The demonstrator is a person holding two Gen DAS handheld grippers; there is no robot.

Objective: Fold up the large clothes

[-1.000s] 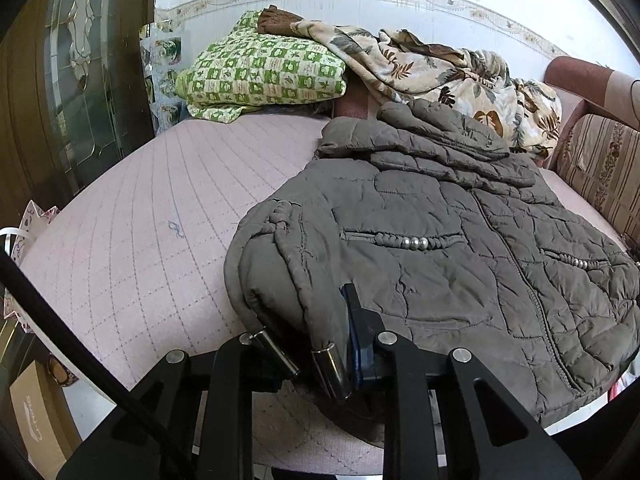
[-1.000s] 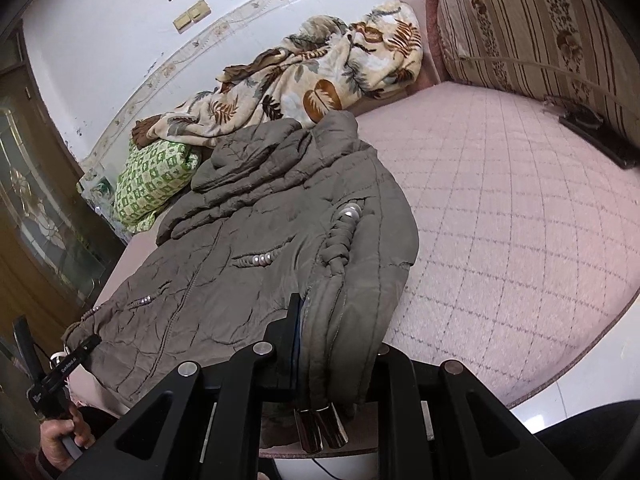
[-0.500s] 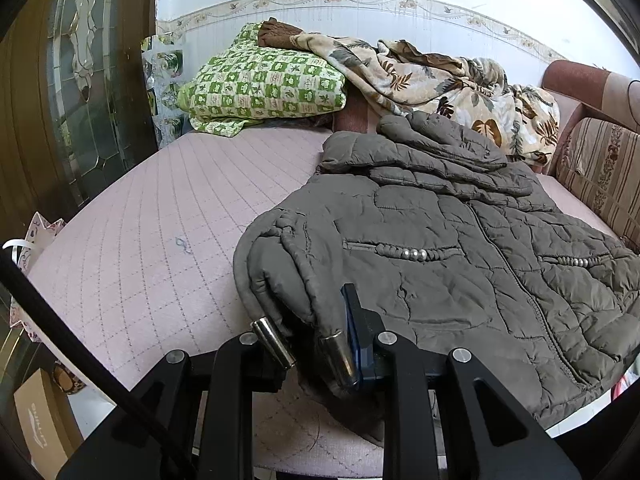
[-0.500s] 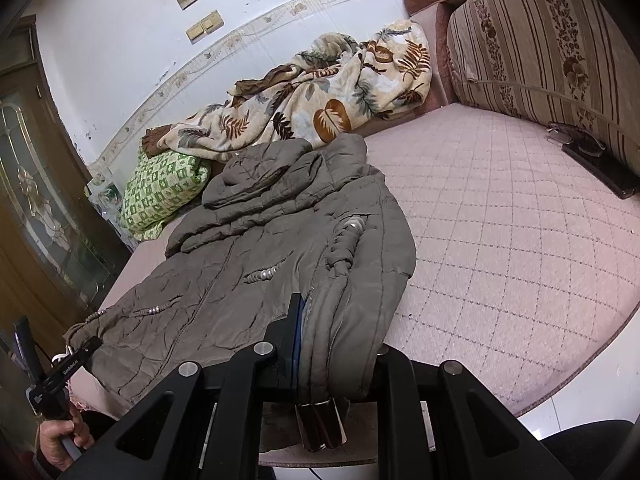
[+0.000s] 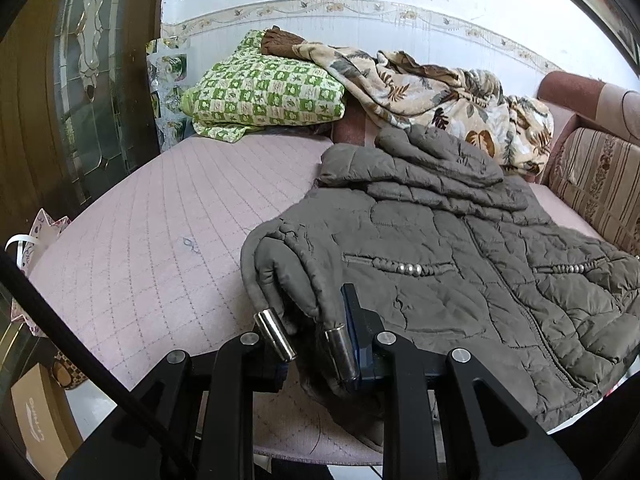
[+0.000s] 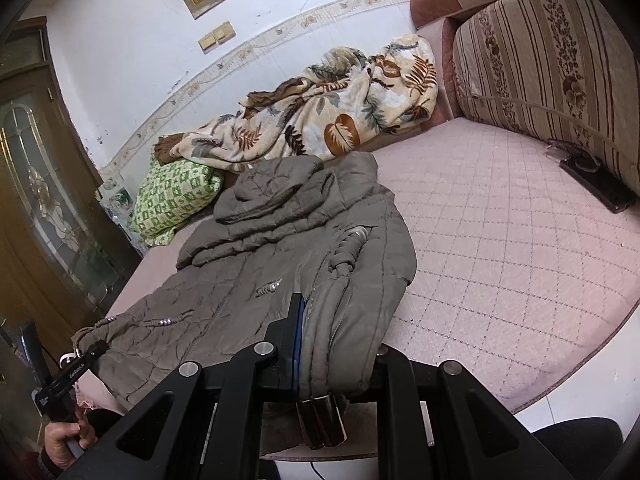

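Two grippers are yours here, and both are clamped on the same garment. Start with the biggest thing: the pink quilted mattress [image 5: 152,240] spreads under everything, reaching to the striped sofa cushion [image 6: 552,60] at its far side. On it lies the grey-brown quilted jacket [image 5: 460,272], front up, its hood [image 6: 280,188] bunched toward the wall and its hem toward you; both sleeves are folded in over the body. Behind the hood you have the leaf-print blanket [image 6: 332,120] heaped along the wall, with the green checked pillow [image 5: 264,92] beside it, partly under the blanket's end.

Your left gripper [image 5: 320,344] has its fingers clenched on the jacket's near hem edge by the folded left sleeve, cloth bulging out between and around the two metal fingertips [image 5: 276,336]. Your right gripper [image 6: 320,420] is likewise pinched tight on the cuff end of the other sleeve, which hangs over the jaws and drapes down to the fingertips, lifted slightly off the mattress.

A dark flat device [image 6: 592,180] lies on the mattress against the sofa cushion, well apart from the jacket. In the right wrist view your left hand [image 6: 64,436] shows at the lower left corner, wrapped around its gripper handle.
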